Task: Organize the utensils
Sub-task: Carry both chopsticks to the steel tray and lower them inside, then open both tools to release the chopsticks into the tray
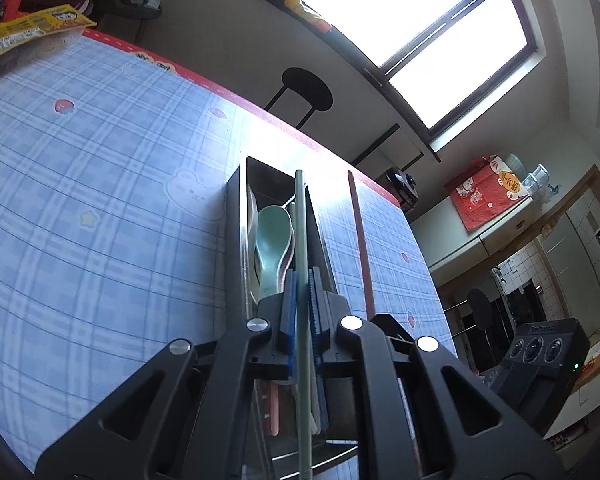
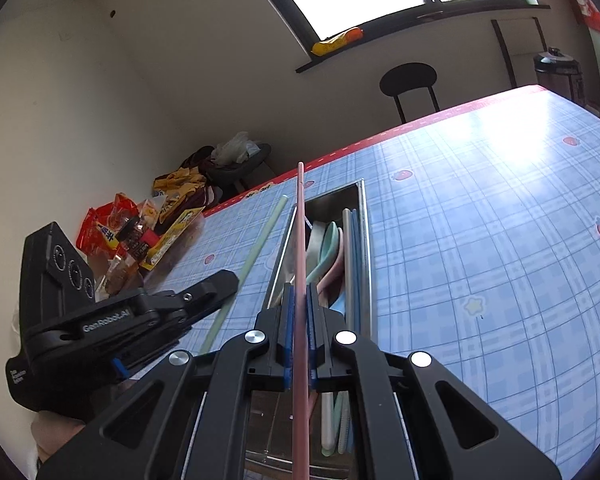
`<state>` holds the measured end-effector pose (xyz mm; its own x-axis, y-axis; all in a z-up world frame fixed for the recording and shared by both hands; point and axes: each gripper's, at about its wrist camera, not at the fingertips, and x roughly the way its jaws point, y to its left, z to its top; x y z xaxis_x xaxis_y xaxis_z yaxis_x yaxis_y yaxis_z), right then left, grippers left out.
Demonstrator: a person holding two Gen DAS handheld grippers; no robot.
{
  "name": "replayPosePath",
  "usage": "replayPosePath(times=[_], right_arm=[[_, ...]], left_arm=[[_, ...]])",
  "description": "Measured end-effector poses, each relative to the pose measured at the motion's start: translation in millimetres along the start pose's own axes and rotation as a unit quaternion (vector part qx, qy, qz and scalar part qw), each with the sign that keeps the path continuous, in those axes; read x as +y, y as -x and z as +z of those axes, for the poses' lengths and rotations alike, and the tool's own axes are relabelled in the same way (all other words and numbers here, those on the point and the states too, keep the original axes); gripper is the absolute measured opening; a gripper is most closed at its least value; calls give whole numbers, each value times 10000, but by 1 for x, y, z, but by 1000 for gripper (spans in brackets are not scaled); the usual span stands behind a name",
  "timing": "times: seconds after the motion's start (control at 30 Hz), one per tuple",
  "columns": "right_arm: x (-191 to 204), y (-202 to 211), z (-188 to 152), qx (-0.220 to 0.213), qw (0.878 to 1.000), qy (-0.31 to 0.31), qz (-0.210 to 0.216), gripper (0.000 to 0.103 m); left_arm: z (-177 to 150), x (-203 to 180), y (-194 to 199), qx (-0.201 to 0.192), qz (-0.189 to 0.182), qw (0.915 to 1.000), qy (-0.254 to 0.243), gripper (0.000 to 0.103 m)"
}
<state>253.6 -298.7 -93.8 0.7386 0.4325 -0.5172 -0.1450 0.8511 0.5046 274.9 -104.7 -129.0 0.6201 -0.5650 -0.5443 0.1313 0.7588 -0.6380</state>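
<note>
Left gripper (image 1: 303, 300) clenched on green chopstick (image 1: 300, 216); right gripper (image 2: 299, 300) clenched on pink chopstick (image 2: 300, 240). Both sticks lie lengthwise over steel tray (image 2: 365, 208), parallel to its long axis, spoons (image 2: 328, 248) inside. Tray near table's red far edge (image 2: 420, 124); open tablecloth on both sides.

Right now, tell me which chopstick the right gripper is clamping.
The pink chopstick, pinched in the right gripper above the metal tray. The green chopstick is clamped in the left gripper instead.
</note>
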Motion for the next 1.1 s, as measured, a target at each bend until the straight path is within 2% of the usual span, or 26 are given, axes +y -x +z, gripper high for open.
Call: replayPosePath(times=[0.23,0.67,0.7,0.77,0.83,0.87,0.9,0.93,1.0,1.03,1.1], right_arm=[[-11,-12,-3,108,9996,-190,-160,6],[-9,-32,-11,239,9989,-265,-295,6],[-9,-32,-11,245,9989,-277,-283,7],[-9,-30,-10,218,9990,-273,-268,8],[-6,-27,-9,147,9993,-196,-282,9],[-5,-24,-8,83,9994,-157,-308,13],[-4,-19,-8,14,9994,-106,-325,22],[-2,-16,-6,-58,9992,-36,-384,28],[2,-9,-4,-229,9978,152,-601,47],[5,-5,-3,-317,9963,264,-755,52],[7,1,-2,-486,9926,435,-1025,71]], left_arm=[[-9,2,-39,272,-118,9996,11,10],[-2,5,-46,250,-216,9994,132,10],[-2,6,-45,245,-198,9994,132,11],[-1,7,-43,224,-214,9994,158,25],[-1,7,-41,196,-234,9994,183,30],[0,6,-39,189,-207,9995,150,31],[0,4,-37,173,-165,9997,88,32],[1,2,-34,138,-141,9998,20,38],[4,-3,-24,-2,-22,9999,-163,48],[5,-6,-18,-117,61,9995,-275,54],[9,-13,-6,-310,229,9980,-510,65]])
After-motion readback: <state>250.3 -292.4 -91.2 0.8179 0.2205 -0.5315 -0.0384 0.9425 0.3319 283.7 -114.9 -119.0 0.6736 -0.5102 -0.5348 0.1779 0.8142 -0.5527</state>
